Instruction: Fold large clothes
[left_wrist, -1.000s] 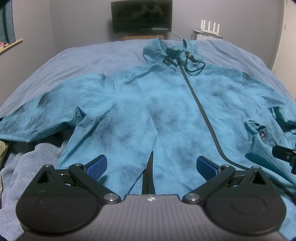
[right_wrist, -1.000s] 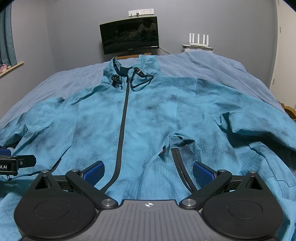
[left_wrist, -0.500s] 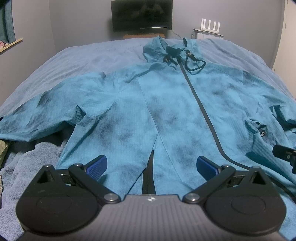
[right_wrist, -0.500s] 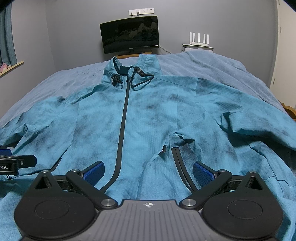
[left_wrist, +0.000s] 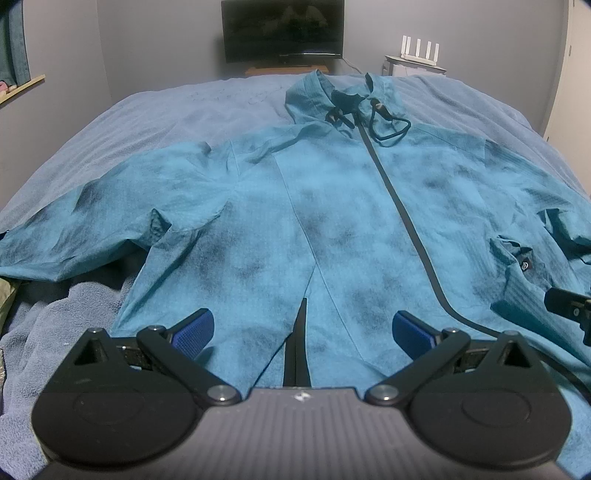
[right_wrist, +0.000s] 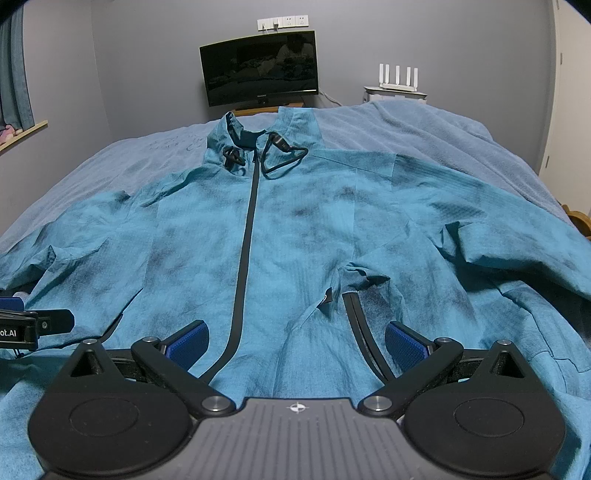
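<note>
A large teal jacket (left_wrist: 332, 229) (right_wrist: 295, 240) lies front up and spread flat on the bed, zipped along a dark zipper (left_wrist: 402, 221) (right_wrist: 245, 251), collar and drawcords at the far end. Its sleeves reach out left (left_wrist: 92, 221) and right (right_wrist: 517, 236). My left gripper (left_wrist: 302, 330) hovers open over the hem's left half, above a dark pocket zipper (left_wrist: 297, 347). My right gripper (right_wrist: 295, 341) hovers open over the hem's right half, near a rumpled pocket flap (right_wrist: 354, 280). Neither holds any cloth. Each gripper's tip shows at the edge of the other's view.
A blue blanket (left_wrist: 166, 110) covers the bed (right_wrist: 443, 125). A dark monitor (left_wrist: 282, 29) (right_wrist: 260, 66) stands against the far wall, with a white router (left_wrist: 419, 51) (right_wrist: 397, 79) on a stand to its right. A curtain and window sill (left_wrist: 22, 85) lie at the left.
Both views have shifted very slightly; the grippers stay open and almost still above the hem. The jacket has not moved.
</note>
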